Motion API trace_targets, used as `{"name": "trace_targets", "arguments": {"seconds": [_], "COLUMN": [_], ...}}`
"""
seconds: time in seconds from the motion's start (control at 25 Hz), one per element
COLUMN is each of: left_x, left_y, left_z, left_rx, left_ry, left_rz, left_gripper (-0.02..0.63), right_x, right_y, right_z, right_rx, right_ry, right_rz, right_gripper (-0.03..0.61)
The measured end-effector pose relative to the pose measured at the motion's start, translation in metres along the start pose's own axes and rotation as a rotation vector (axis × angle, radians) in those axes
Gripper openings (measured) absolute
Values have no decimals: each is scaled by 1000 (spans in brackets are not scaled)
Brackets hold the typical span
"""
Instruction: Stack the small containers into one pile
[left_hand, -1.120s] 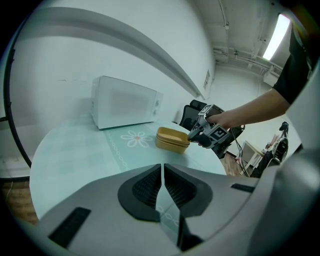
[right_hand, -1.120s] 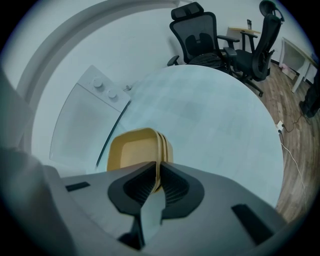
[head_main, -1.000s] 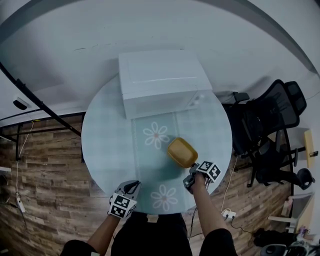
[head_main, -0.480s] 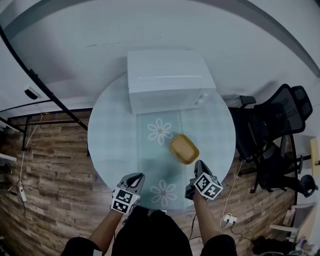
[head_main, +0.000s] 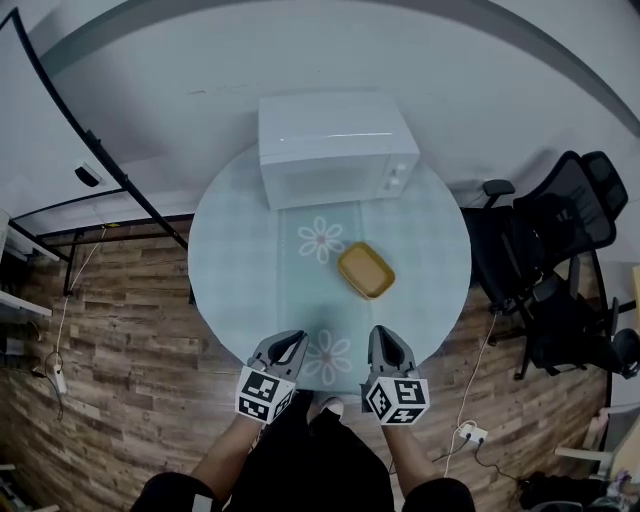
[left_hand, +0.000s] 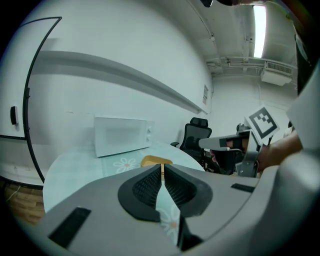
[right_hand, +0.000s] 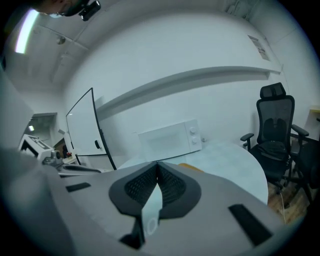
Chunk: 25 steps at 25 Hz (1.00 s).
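The right claw (head_main: 386, 338), withdrawn from the yellow container (head_main: 365, 270), joins the left claw (head_main: 290, 342) at the desk's (head_main: 235, 250) near edge; both are pressed together.

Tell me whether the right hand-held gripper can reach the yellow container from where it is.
Probably yes. The right hand-held gripper hovers at the near edge of the table, with only bare tabletop between it and the yellow container. Its jaws are shut, so they would need opening first.

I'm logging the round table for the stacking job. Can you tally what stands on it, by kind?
White microwave: 1
Yellow container pile: 1 (how many are nested in it cannot be told)
Total: 2
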<state>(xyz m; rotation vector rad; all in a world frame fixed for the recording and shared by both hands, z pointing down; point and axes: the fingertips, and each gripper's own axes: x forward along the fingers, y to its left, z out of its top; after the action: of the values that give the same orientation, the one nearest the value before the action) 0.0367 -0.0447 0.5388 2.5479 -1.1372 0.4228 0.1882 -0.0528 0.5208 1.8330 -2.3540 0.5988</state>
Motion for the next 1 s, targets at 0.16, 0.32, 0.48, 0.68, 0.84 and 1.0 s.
{"name": "trace_targets", "arguments": {"seconds": [0.16, 0.32, 0.48, 0.68, 0.84, 1.0], "left_x": [-15, -23, -33, -41, -42, -43], "left_y": [-22, -47, -60, -74, -81, -87], "left_z": [10, 15, 16, 11, 9, 9], "left_rx": [23, 41, 51, 53, 57, 61], "left_ry": [-39, -68, -81, -82, -82, -82], "left_rz": [17, 24, 32, 37, 41, 40], "left_gripper": [28, 28, 28, 28, 28, 28], "right_x": [-31, -58, -75, -91, -98, -103], "right_y": [16, 18, 22, 25, 25, 25], "right_z": [-2, -10, -14, -14, -13, -13], "right_rx": [-41, -66, -79, -93, -101, -106], "right_ry": [-41, -53, -53, -64, -69, -70], "right_rz": [30, 42, 59, 74, 91, 101], "right_gripper": [23, 23, 23, 23, 23, 23]}}
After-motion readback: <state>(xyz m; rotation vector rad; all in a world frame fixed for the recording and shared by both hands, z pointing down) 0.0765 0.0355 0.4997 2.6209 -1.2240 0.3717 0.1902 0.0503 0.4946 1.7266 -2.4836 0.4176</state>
